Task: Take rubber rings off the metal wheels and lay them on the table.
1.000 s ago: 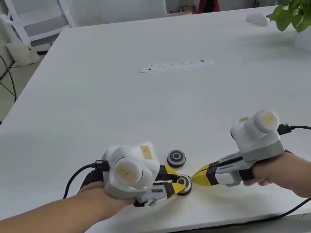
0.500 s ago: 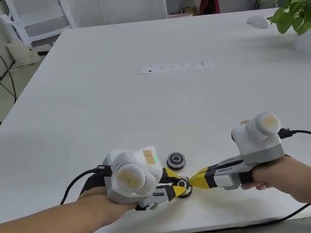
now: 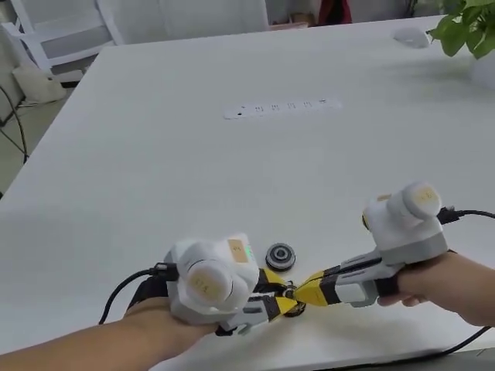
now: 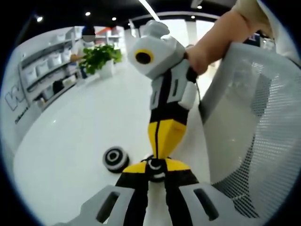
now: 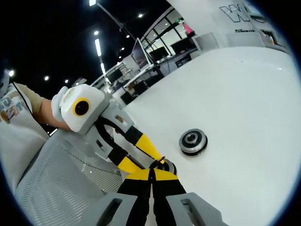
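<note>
A small metal wheel (image 3: 291, 298) with a black rubber ring sits between the yellow jaw tips of my left gripper (image 3: 282, 298), which is shut on it just above the table's front edge. In the left gripper view the wheel (image 4: 155, 169) shows between the left gripper's tips (image 4: 155, 166). My right gripper (image 3: 298, 292) comes in from the right with its jaws together, tips touching the wheel's rim (image 5: 167, 166); whether they pinch the ring is hidden. A second wheel (image 3: 280, 256) with its ring lies flat on the table just behind.
A white power strip (image 3: 282, 106) lies mid-table. A green plant (image 3: 466, 25) and a small white object (image 3: 410, 33) stand at the far right. A grey mesh chair (image 4: 254, 117) is close behind the table's front edge.
My right gripper has moved left until its tips meet the wheel held by the left gripper. The left gripper and the second wheel have stayed put.
</note>
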Action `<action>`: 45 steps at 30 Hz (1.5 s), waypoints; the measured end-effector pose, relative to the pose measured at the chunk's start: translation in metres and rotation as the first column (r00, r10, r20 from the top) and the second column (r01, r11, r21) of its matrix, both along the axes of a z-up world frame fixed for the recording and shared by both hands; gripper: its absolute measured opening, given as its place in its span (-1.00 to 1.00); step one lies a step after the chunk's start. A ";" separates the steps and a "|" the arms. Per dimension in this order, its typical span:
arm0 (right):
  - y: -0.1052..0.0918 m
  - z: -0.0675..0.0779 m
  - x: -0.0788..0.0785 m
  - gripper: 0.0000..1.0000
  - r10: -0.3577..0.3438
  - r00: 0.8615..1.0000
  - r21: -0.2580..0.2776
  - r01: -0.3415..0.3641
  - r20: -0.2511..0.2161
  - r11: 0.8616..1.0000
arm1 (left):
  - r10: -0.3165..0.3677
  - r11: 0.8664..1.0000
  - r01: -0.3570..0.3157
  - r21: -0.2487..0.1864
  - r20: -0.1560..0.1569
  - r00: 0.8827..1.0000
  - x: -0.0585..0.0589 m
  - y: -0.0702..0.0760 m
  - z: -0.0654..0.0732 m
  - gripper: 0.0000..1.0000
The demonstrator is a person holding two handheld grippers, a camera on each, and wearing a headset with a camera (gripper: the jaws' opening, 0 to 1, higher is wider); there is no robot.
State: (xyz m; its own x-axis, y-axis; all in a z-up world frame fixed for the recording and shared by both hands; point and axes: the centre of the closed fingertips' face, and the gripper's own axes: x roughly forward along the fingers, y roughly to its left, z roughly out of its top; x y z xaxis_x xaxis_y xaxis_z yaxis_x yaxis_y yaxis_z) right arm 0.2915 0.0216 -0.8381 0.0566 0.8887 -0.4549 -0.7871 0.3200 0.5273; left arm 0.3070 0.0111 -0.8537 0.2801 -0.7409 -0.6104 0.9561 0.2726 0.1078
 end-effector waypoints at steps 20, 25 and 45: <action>-0.011 -0.006 0.002 -1.00 0.029 0.998 -0.033 -0.027 0.057 0.999 | -0.023 1.000 0.023 -0.006 -0.004 1.000 -0.007 -0.002 0.004 -0.73; -0.010 -0.004 0.003 -1.00 0.026 0.998 -0.029 -0.024 0.064 0.999 | -0.034 0.999 0.034 -0.003 -0.013 0.999 -0.009 -0.001 0.006 -0.72; -0.008 0.011 0.006 -1.00 0.015 0.997 0.006 -0.016 0.079 1.000 | -0.027 0.996 0.023 -0.091 -0.047 0.999 -0.020 0.007 0.039 -0.45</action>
State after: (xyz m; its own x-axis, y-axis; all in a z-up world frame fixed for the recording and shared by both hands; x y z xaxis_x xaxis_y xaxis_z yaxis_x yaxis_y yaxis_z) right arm 0.2976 0.0137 -0.8273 0.0783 0.8927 -0.4437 -0.8314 0.3041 0.4651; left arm 0.2867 0.0180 -0.8145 0.2327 -0.8000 -0.5530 0.9662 0.2550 0.0376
